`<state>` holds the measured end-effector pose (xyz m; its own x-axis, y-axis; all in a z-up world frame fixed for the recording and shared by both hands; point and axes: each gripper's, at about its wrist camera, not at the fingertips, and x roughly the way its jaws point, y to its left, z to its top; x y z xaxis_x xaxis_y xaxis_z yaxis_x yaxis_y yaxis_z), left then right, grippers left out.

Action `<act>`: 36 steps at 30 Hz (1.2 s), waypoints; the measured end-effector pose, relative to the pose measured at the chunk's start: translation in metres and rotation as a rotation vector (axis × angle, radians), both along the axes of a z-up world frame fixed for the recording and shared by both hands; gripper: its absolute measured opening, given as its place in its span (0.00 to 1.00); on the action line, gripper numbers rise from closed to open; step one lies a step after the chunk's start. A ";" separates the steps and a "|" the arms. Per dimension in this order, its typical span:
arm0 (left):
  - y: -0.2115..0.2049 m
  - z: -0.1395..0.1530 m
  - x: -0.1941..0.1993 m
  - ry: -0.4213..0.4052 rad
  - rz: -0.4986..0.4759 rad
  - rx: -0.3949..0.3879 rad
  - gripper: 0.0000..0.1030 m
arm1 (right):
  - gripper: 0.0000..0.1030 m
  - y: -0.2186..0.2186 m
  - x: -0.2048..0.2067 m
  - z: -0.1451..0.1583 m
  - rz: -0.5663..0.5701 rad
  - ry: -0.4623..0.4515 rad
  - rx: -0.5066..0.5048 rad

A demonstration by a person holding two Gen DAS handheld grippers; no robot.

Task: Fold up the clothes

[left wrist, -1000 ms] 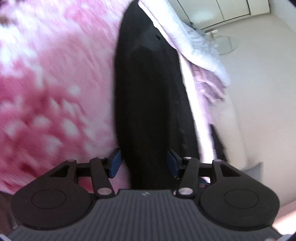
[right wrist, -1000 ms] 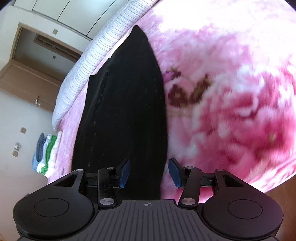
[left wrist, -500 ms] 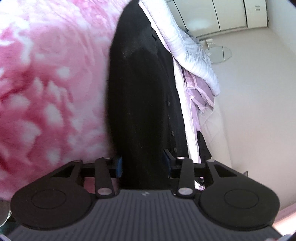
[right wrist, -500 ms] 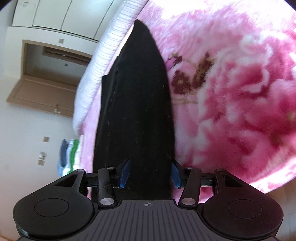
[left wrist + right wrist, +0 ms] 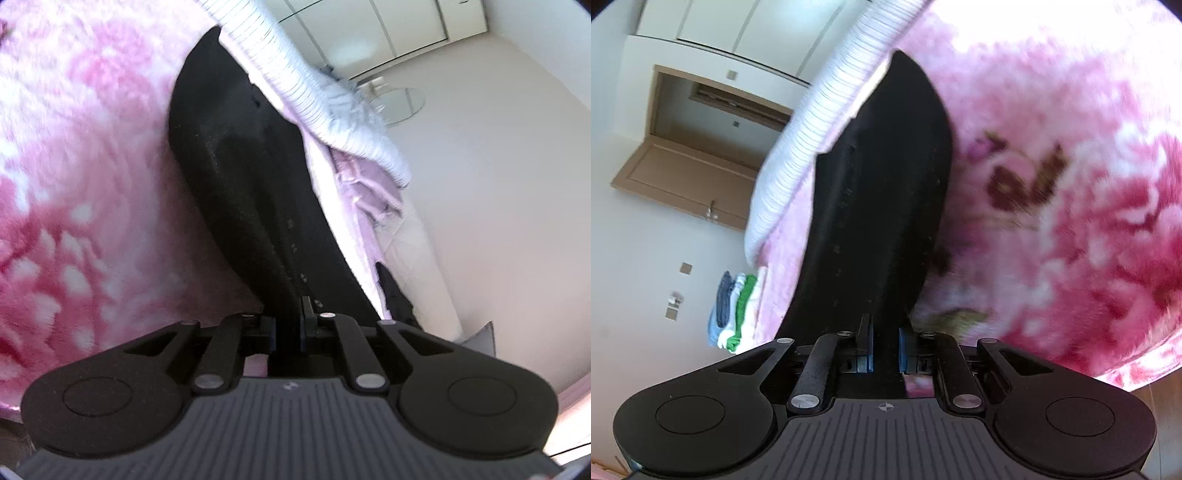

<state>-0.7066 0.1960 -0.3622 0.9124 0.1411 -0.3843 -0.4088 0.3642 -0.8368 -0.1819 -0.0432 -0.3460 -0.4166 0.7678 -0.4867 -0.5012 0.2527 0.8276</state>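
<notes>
Black garment lying on pink floral blanket, left gripper and right gripper jaws just closed, clamped on its near edge, striped white bedding beside, folded clothes stack beyond.

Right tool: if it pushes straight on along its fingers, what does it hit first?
The black garment itself. The right tool has just been closing and now pinches its near edge, and the cloth stretches straight ahead over the pink floral blanket. Beyond it lies the white striped bedding; depth is unclear.
</notes>
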 end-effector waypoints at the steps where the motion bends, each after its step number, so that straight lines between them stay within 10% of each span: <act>1: -0.003 0.003 -0.004 -0.005 0.002 0.006 0.07 | 0.09 -0.005 -0.003 0.003 -0.006 0.003 0.006; 17: -0.077 0.006 -0.088 0.011 0.034 -0.112 0.07 | 0.09 -0.104 -0.076 0.011 -0.009 0.116 0.005; 33: 0.092 0.063 0.013 -0.027 0.071 -0.046 0.22 | 0.11 0.063 0.001 0.062 -0.142 0.063 0.077; 36: 0.121 0.065 0.028 0.043 0.120 0.009 0.32 | 0.46 0.106 0.017 0.052 -0.231 0.024 0.022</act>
